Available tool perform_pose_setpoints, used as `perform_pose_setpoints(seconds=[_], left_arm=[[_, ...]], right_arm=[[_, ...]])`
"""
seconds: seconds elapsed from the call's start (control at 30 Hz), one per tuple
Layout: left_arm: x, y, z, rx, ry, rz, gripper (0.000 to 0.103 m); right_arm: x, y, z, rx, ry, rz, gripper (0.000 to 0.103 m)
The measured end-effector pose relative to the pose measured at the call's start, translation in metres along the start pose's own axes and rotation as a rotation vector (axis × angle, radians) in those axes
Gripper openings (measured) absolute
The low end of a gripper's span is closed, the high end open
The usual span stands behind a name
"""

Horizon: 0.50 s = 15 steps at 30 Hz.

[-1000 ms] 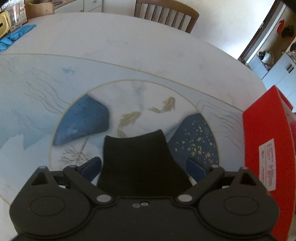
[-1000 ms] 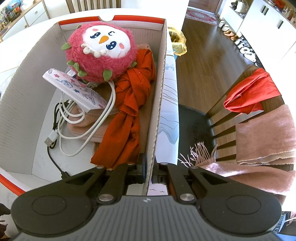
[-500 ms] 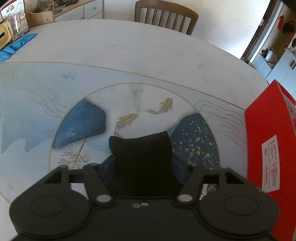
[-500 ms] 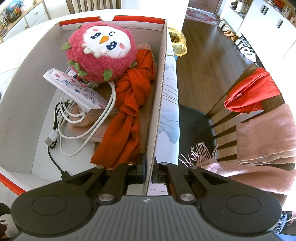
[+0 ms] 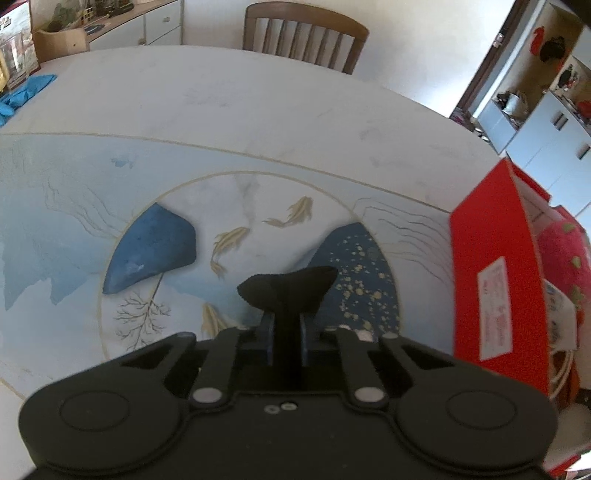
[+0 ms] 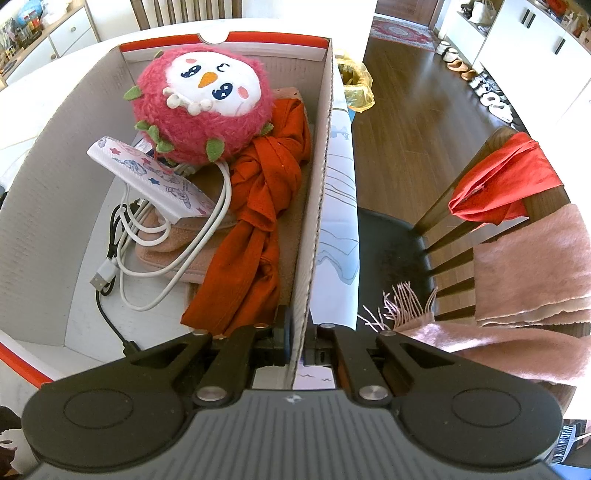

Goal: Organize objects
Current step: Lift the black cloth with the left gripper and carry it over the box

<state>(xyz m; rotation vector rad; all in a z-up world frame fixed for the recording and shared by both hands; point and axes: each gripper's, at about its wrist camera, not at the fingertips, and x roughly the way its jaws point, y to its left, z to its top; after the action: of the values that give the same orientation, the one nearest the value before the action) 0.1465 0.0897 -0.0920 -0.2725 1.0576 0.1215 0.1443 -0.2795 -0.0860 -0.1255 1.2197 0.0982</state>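
My left gripper [image 5: 286, 341] is shut on a black cloth [image 5: 288, 291], which is bunched between the jaws and lifted above the painted round table [image 5: 258, 122]. The red cardboard box [image 5: 495, 280] stands to its right. My right gripper [image 6: 295, 343] is shut on the box's right wall [image 6: 316, 206]. Inside the box lie a pink plush toy [image 6: 203, 107], an orange-red cloth [image 6: 258, 221], a patterned white case [image 6: 147, 177], a white cable [image 6: 155, 258], a black cable [image 6: 110, 317] and a pink folded item [image 6: 177, 243].
A wooden chair [image 5: 306, 33] stands behind the table. Blue cloth [image 5: 22, 96] lies at the table's far left. Right of the box, a chair [image 6: 461, 221] carries a red cloth [image 6: 506, 184] and a pink scarf [image 6: 528, 273]. Wood floor lies beyond.
My left gripper has closed on the black cloth, which was lying flat between open jaws, and lifted it. The right gripper has kept its hold on the box wall.
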Motion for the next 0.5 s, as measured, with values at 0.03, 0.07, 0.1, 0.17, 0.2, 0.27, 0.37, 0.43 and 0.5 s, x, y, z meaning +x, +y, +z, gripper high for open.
perform_pose_setpoints(seconds=[0.03,0.07,0.1,0.17,0.2,0.27,0.37,0.43,0.5], left_arm=[[-0.003,0.000,0.000,0.003,0.002,-0.004,0.010],[-0.007,0.000,0.001,0.007,0.001,-0.009,0.010],[-0.011,0.000,0.002,0.010,0.002,-0.014,0.010],[-0.018,0.000,0.003,0.014,0.001,-0.031,0.010],[-0.022,-0.001,0.004,0.018,-0.002,-0.040,0.010],[-0.029,-0.004,0.005,0.028,-0.002,-0.054,0.010],[-0.041,-0.012,0.007,0.066,-0.003,-0.081,0.010],[-0.050,-0.022,0.009,0.111,-0.006,-0.111,0.010],[-0.062,-0.034,0.010,0.161,-0.019,-0.135,0.010]], right_arm=[[0.000,0.000,0.000,-0.001,0.000,0.000,0.005],[0.000,0.000,0.000,-0.001,0.000,0.000,0.005],[0.000,0.000,0.000,0.000,0.000,0.000,0.005],[0.001,0.000,0.000,0.000,-0.001,0.000,0.005],[0.001,0.000,0.000,0.000,0.000,0.000,0.005],[0.001,0.000,0.000,0.000,-0.001,0.000,0.005],[0.001,-0.001,-0.001,0.000,-0.001,0.001,0.004],[0.002,0.000,-0.001,0.001,-0.001,0.001,0.004],[0.002,0.000,-0.001,0.002,-0.001,0.001,0.004]])
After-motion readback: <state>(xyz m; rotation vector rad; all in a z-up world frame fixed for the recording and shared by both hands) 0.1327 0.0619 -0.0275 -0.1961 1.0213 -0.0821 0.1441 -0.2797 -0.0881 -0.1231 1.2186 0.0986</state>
